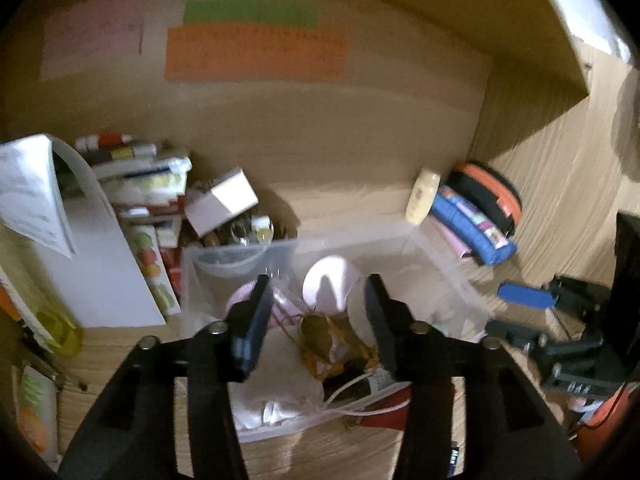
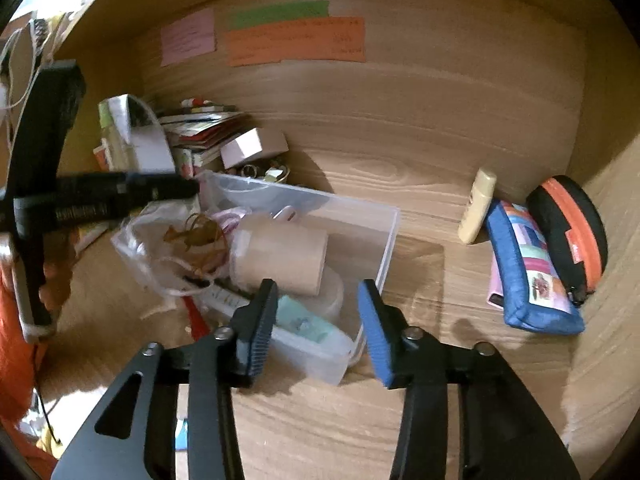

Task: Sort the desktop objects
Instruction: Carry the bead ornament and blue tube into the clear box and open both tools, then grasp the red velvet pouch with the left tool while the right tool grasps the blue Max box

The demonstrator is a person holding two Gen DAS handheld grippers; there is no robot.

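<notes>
Bare counter [image 2: 432, 280] lay open to the right of the clear bin [image 2: 390, 240], as far as the blue pouch [image 2: 528, 276] and the cream bottle [image 2: 478, 206] leaning on the far wall. The bin itself was crowded by a paper roll [image 2: 280, 256] and a crumpled bag [image 2: 160, 248]. On the left, stacked books [image 2: 200, 128] and a small box [image 2: 252, 146] closed off the far corner.

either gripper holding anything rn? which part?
Nothing held. Left gripper open above the clear bin; right gripper open at the bin's near corner.
</notes>
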